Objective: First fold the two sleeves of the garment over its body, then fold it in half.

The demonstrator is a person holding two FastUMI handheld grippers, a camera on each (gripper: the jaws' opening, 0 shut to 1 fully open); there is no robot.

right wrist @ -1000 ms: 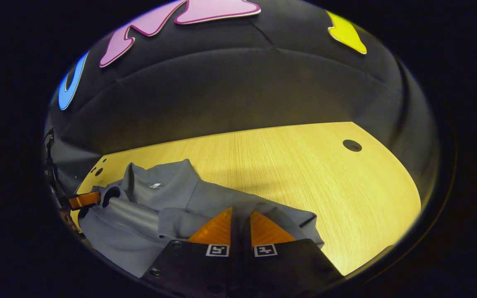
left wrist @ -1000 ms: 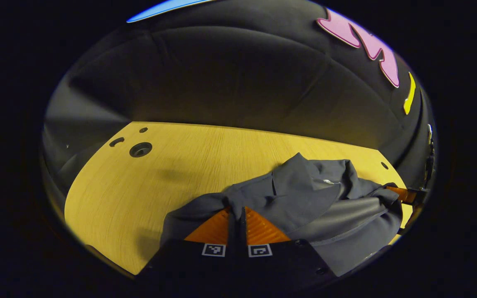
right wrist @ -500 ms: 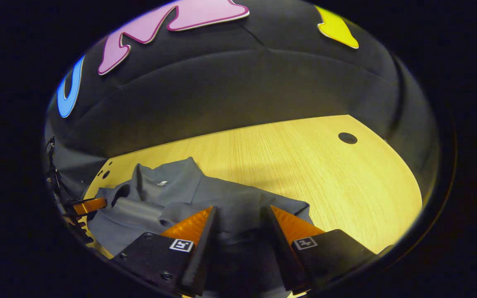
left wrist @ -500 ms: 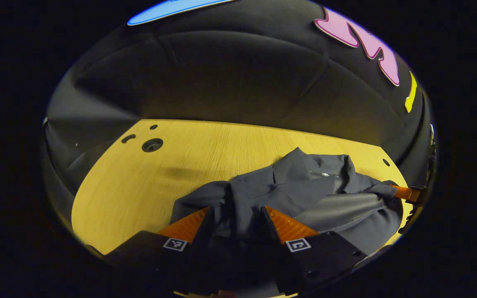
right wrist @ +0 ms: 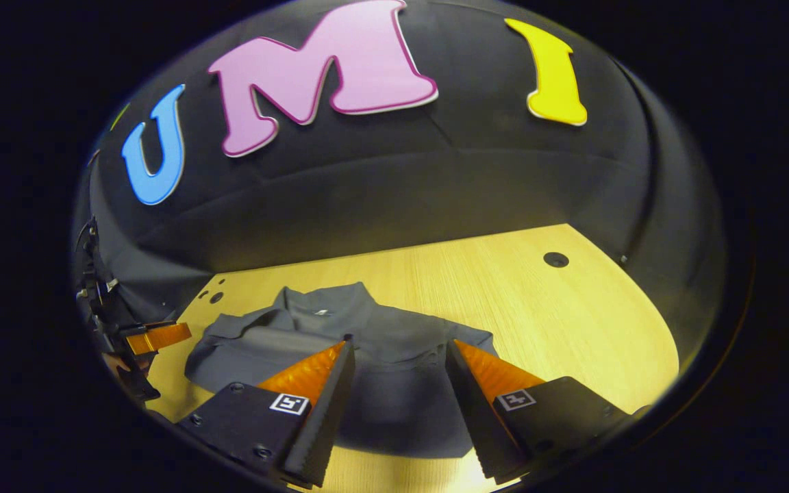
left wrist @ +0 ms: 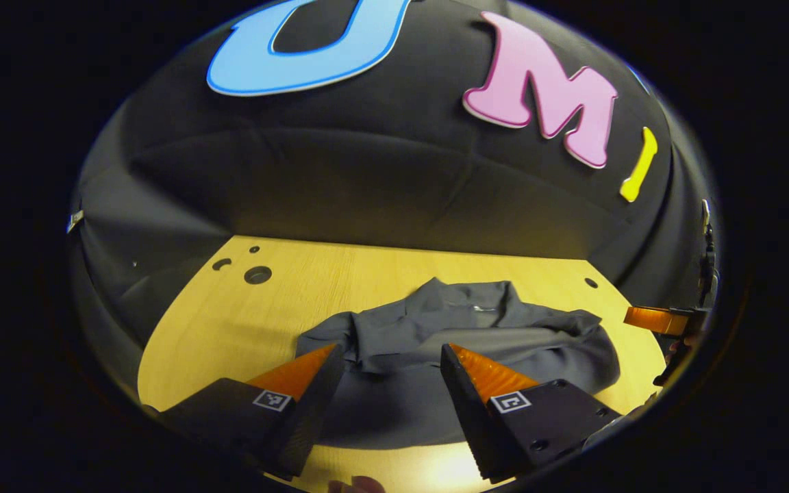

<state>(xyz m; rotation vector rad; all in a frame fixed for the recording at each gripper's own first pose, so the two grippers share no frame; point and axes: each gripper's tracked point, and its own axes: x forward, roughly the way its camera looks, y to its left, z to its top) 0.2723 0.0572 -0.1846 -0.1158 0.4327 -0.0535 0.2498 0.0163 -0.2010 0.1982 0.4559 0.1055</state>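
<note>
A dark grey collared garment lies folded in a compact heap on the wooden table, collar toward the booth wall. My left gripper hangs open above its near left part, with nothing between its fingers. In the right gripper view the same garment spreads below my right gripper, which is open too and lifted clear of the cloth. The right gripper also shows at the far right edge of the left gripper view; the left gripper shows at the left edge of the right gripper view.
The table has round holes at its far left corner and another hole at the far right. Bare wood stretches to the right of the garment. The black booth wall stands close behind the table.
Both grippers were shut on the garment's edge a second ago. They opened, let the cloth drop, and have risen and pulled back; the garment now lies flatter.
</note>
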